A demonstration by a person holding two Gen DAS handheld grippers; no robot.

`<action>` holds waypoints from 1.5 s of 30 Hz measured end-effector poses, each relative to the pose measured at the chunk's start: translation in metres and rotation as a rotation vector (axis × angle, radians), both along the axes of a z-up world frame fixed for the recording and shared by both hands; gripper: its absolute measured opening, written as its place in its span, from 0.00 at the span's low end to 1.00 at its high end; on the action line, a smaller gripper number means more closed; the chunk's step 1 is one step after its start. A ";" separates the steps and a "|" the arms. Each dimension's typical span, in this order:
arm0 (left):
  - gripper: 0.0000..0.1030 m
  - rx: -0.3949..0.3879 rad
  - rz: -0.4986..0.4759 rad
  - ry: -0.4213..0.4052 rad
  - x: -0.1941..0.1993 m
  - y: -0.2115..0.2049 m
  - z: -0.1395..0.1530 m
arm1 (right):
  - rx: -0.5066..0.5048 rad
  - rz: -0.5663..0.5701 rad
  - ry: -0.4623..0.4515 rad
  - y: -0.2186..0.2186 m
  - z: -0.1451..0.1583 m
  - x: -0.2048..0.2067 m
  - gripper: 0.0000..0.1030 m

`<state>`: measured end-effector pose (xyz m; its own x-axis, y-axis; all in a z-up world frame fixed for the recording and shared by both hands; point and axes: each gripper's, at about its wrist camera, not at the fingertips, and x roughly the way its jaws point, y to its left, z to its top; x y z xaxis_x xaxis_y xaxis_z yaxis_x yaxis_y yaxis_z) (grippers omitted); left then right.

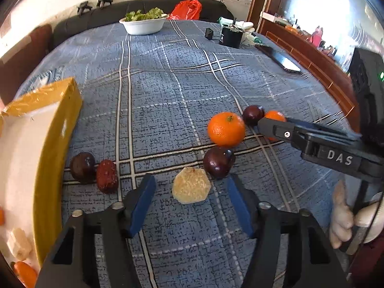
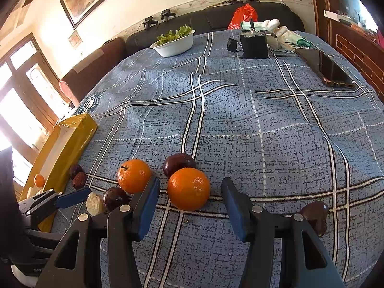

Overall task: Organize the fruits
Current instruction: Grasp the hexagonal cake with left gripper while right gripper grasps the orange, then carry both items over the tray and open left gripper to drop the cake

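**Colours on the counter**

Cloth (image 2: 240, 120): blue-grey, plaid of white and black lines. 2 oranges (image 2: 188, 188) (image 2: 134, 176): bright orange. Plums (image 2: 178, 164): dark purple. Box (image 1: 60, 124): yellow outside, white inside. Fingers (image 2: 148, 206): blue pads, black frames. Bowl (image 2: 174, 44): white, green leaves.

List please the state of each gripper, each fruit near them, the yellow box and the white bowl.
Left gripper: open, fingers on either side of the pale cut piece, not touching.
Right gripper: open, around the near orange, not closed.
Far orange: whole, on the cloth.
Dark plums: on the cloth, loose.
Yellow box: open, some fruit inside.
White bowl: filled with greens.
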<state>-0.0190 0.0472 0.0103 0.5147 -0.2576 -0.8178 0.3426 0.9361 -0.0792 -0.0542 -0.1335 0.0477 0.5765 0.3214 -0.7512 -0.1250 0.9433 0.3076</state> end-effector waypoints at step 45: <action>0.28 -0.150 0.228 -0.152 -0.065 0.091 0.066 | -0.073 0.034 -0.106 0.036 0.061 -0.058 0.36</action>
<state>-0.0840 0.1379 0.0761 0.6869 -0.2332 -0.6883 0.1435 0.9720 -0.1862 -0.1125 -0.0976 0.1084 0.6439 0.2889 -0.7085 -0.1852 0.9573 0.2221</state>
